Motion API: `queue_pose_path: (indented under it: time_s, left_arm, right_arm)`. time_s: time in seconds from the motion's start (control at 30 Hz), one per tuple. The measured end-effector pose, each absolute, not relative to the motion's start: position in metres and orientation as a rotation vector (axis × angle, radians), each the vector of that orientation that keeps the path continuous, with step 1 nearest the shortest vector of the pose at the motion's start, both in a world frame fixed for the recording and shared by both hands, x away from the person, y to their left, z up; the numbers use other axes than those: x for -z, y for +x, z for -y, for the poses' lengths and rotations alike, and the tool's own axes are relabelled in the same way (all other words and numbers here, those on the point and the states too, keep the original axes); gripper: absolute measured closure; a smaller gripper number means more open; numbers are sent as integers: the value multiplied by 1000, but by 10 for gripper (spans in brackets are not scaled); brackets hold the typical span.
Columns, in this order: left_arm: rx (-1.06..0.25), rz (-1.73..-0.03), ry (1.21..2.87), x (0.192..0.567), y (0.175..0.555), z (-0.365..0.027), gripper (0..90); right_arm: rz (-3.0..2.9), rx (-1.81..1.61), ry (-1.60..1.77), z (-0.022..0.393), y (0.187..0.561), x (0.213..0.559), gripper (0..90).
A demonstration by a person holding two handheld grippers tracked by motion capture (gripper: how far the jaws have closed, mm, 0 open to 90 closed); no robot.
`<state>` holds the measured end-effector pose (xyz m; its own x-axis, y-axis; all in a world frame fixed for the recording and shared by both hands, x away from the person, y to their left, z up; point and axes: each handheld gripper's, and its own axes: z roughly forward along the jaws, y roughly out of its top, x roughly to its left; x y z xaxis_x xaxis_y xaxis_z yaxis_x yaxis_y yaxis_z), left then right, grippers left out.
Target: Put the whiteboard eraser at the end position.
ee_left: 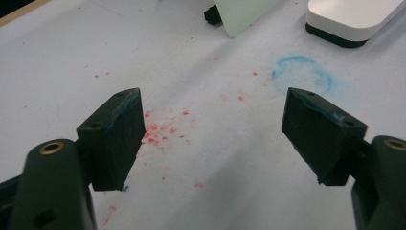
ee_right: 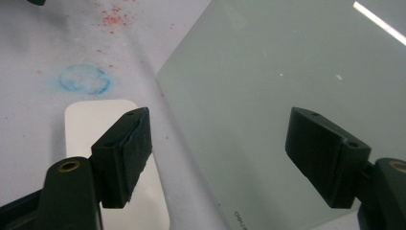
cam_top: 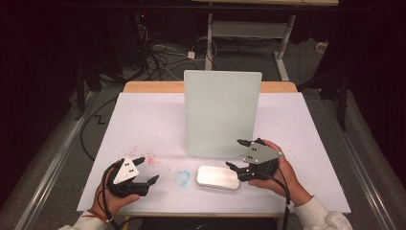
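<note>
A pale green glass board [cam_top: 222, 114] stands upright at the middle of the white table sheet [cam_top: 134, 120]. In front of it lies a flat white block with rounded corners [cam_top: 218, 177]. My right gripper [cam_top: 237, 154] is open just right of the block, one jaw near the board's lower right corner, the other near the block's right end. In the right gripper view the board [ee_right: 287, 96] and the block [ee_right: 95, 120] lie beyond the open jaws. My left gripper [cam_top: 147, 169] is open at the front left, over red specks [ee_left: 163, 129], holding nothing.
A blue chalk ring [cam_top: 182, 178] marks the sheet left of the block, also seen as a blue ring [ee_left: 301, 76] in the left gripper view. The wooden table edge [cam_top: 153, 86] shows behind the sheet. Cables [cam_top: 158, 57] and desk legs stand on the floor beyond.
</note>
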<state>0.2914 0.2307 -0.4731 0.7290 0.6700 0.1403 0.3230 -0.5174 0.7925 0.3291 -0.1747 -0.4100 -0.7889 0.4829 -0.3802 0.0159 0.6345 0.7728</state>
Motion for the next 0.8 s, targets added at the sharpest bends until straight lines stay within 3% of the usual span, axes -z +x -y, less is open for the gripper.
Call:
queue_pose_path:
  time_s: [0.8]
  left_arm:
    - [-571, -749, 2136, 473, 292, -231, 222]
  right_arm:
    - [-2119, -1031, 575, 230, 325, 413, 227]
